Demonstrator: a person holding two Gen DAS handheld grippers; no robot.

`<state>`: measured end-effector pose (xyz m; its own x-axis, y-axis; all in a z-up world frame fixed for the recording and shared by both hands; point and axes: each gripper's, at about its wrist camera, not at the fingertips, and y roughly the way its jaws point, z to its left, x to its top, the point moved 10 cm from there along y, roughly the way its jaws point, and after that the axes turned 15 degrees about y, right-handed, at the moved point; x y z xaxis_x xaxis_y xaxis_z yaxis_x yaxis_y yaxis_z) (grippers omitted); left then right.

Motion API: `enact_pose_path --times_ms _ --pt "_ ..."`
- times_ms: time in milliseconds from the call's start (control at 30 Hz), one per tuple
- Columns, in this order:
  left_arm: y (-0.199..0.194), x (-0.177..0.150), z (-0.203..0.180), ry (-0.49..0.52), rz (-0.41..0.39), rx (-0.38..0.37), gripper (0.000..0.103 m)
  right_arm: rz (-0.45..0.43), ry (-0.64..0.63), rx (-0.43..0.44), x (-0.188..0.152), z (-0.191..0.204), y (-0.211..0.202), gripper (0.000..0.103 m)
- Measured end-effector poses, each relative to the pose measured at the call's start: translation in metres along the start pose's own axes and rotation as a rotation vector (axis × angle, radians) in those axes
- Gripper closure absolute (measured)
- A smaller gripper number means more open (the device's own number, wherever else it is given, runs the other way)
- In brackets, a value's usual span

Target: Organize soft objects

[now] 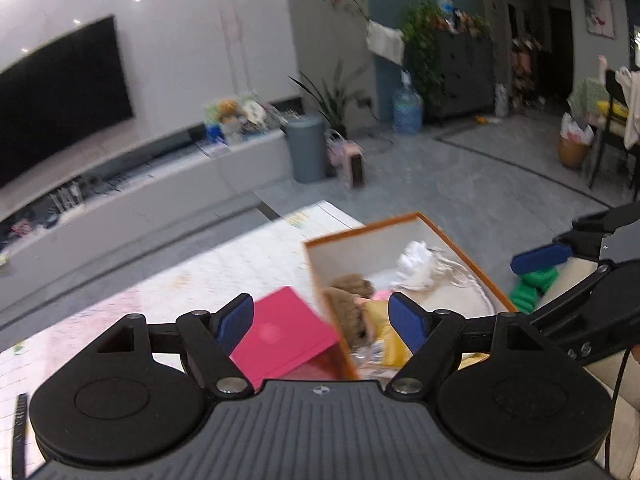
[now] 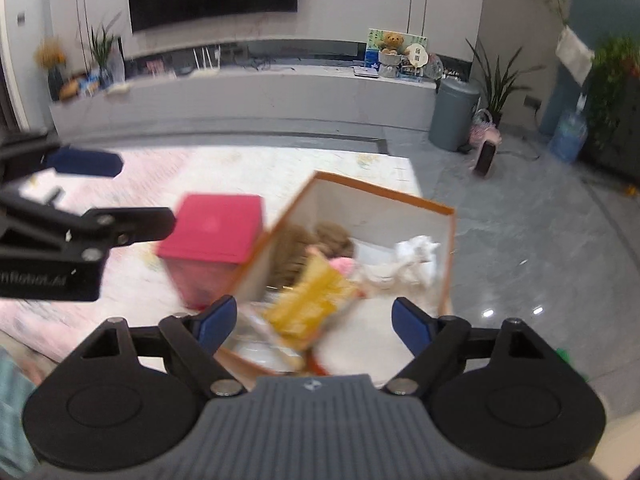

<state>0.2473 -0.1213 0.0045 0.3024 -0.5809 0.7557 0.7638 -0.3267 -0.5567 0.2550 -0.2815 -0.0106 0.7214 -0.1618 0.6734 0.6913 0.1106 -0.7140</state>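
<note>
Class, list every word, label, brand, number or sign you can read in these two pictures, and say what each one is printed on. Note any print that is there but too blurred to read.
"nRobot.AI", partly cut off and blurred, so uncertain: white lettering on the black body of the left tool, seen in the right wrist view.
Print on the yellow packet in the orange box: too blurred to read.
Green and blue picture card on the TV bench: too small to read.
</note>
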Motion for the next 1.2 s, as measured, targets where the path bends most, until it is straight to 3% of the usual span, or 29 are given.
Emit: enact_pose_path --times_ms 200,367,500,767,1200 --pt "-0.048 -0.027 0.021 -0.006 -0.038 0.107 0.01 -0.014 0.014 0.068 -0.017 0.05 -0.025 0.018" --pt "-0.066 -0.062 0.032 -0.122 -0.016 0.151 0.01 -0.097 -0.07 0.055 -0.043 0.086 -0.041 0.018" --pt "-0.077 -0.086 0.032 -0.183 0.001 0.189 0.008 -0.134 -0.05 0.07 -0.066 0.101 -0.049 0.015" --pt "-0.083 -0.13 0.034 -0.274 0.026 0.276 0.007 -0.187 0.032 0.013 -0.106 0.104 -0.045 0.015" --pt "-0.073 -0.187 0.014 -0.341 0.111 0.264 0.007 -0.169 0.087 -0.065 -0.144 0.095 -0.016 0.015"
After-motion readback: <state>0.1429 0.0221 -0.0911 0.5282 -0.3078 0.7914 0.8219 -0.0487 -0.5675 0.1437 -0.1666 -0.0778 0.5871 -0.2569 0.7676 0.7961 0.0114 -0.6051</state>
